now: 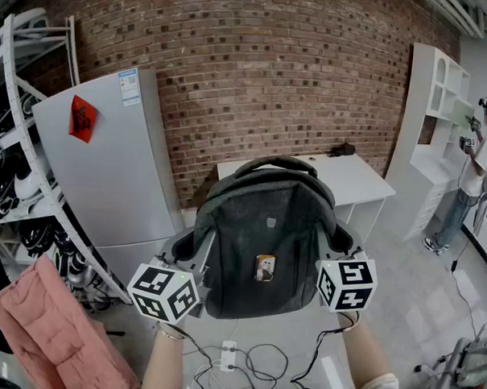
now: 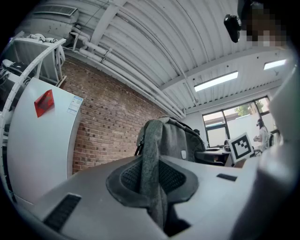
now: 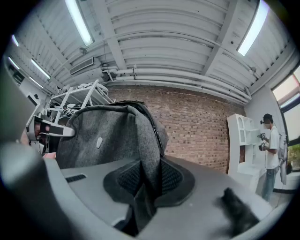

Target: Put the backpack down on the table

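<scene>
Left claw (image 2: 157, 180) and right claw (image 3: 149, 180) each pinch fabric of the grey backpack (image 1: 265, 247).

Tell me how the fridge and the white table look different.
The fridge is grey and tall; the table is white and low. The fridge wears a red sticker on its door; the table carries a small dark thing on top. Both stand against the brick wall.
</scene>
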A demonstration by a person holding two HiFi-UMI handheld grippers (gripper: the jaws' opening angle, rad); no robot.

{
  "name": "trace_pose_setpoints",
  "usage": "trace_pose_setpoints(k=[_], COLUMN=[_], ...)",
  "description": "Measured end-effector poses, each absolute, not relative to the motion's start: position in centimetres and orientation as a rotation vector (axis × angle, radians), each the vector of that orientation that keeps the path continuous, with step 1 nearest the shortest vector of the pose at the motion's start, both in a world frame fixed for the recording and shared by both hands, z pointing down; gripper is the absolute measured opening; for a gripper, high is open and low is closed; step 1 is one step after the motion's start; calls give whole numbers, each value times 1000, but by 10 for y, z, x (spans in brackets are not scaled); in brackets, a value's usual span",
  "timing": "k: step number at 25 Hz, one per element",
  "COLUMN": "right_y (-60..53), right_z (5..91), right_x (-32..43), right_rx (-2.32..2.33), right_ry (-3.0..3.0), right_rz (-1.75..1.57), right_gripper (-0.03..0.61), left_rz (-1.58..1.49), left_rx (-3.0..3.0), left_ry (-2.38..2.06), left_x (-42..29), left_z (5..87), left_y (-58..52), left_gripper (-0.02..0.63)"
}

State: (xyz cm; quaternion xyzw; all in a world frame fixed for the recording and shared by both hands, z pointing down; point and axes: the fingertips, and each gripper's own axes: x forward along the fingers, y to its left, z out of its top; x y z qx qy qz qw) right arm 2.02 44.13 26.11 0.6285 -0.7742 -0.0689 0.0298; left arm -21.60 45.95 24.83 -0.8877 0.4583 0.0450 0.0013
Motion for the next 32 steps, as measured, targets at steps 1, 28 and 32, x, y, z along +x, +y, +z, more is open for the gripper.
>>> trace_pose_setpoints(k=[1, 28, 32], right_y=[442, 391, 362], right_z=[260, 295, 300], right_x=[20, 25, 30], right_rx=[1938, 1947, 1931], right_ry=[-2388, -2385, -2405], right_rz=[-215, -60, -46], right_gripper=[69, 77, 77], left_rz=[142, 86, 88], left_rx=[-2784, -2818, -2818], left_ry=[1437, 1441, 1454], left_x=[-216, -213, -207], left_z=[247, 275, 280], left_y=[460, 414, 391], left_gripper=[58, 59, 58])
